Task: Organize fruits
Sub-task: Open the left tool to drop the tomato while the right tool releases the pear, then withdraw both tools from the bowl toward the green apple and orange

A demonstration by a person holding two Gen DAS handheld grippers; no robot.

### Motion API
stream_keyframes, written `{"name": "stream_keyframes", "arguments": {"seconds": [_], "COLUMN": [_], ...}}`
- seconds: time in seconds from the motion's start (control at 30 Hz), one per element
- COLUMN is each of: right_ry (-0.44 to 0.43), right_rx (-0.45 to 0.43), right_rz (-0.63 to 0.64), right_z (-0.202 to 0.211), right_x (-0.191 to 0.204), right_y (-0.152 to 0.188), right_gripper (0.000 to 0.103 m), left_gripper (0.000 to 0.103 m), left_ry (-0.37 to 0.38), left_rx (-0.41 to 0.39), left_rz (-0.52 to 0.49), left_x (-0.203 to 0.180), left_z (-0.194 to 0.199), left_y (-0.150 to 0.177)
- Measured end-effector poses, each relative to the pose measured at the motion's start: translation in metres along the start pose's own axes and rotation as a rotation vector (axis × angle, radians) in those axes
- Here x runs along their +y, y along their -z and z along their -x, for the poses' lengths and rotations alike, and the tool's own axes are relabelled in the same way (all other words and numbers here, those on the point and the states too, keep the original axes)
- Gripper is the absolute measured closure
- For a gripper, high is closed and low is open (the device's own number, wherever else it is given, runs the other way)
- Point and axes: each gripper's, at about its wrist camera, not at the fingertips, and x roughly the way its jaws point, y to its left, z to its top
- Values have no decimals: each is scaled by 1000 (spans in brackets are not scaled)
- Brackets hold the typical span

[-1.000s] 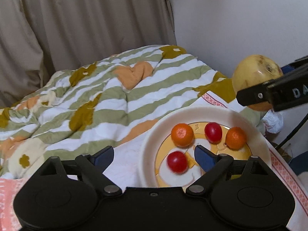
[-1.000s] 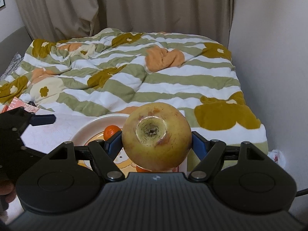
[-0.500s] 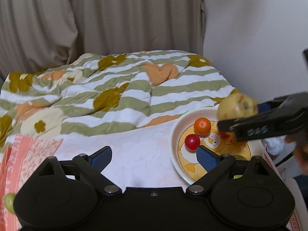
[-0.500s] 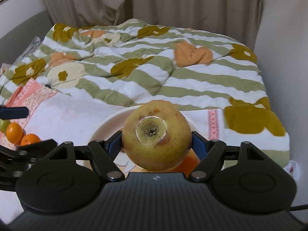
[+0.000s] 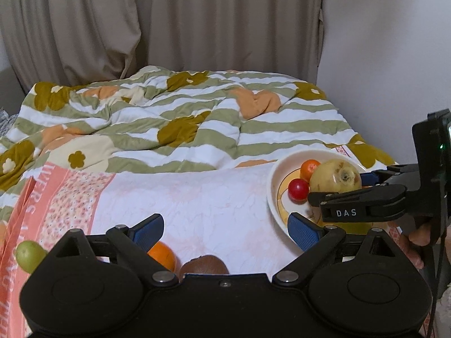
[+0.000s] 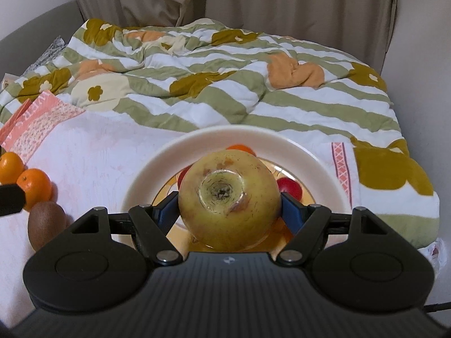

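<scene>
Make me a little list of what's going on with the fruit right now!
Right gripper: shut on the big yellow fruit, over the plate
Left gripper: open, nothing between its fingers
On plate: small orange fruit, red fruit
On cloth: oranges, kiwi, green fruit

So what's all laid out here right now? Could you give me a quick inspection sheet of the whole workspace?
Surface: pale towel spread on a bed.
Job's things: plate holding a red fruit and a mandarin; yellow apple held over it. Off the plate: two mandarins, kiwi, green fruit.
Clutter: nothing seen.
Grippers: right gripper shut on the apple; left gripper open, empty.
Cables: thin black cable below the right gripper.
Surroundings: striped floral quilt, beige curtains, white wall.
</scene>
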Motion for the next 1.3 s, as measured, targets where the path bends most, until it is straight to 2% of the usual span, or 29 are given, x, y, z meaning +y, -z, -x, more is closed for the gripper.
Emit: {"name": "stream_keyframes", "arguments": {"seconds": [0.1, 0.2, 0.27, 0.53, 0.83, 1.1, 1.3], "right_ry": [9, 25, 39, 25, 9, -32, -28], "right_rx": [-8, -77, -102, -96, -129, -168, -179], "right_rz": [6, 21, 21, -27, 8, -9, 10], "right_z": [2, 18, 27, 62, 120, 163, 178], "right_x": [2, 6, 7, 1, 10, 34, 76], "right_y": [3, 3, 4, 5, 2, -3, -1], "right_gripper": [12, 0, 0, 0, 0, 0, 0], "left_gripper": [6, 6, 6, 6, 6, 5, 2], "left_ry": [-3, -7, -7, -14, -67, -148, -188], "left_rx": [-1, -7, -11, -42, -113, -149, -195], "left_rz": [7, 7, 12, 33, 70, 98, 98], "left_x": [1, 1, 0, -6, -3, 25, 66], "left_z": [3, 8, 13, 42, 93, 132, 152], "left_y": [3, 5, 6, 14, 21, 29, 39]}}
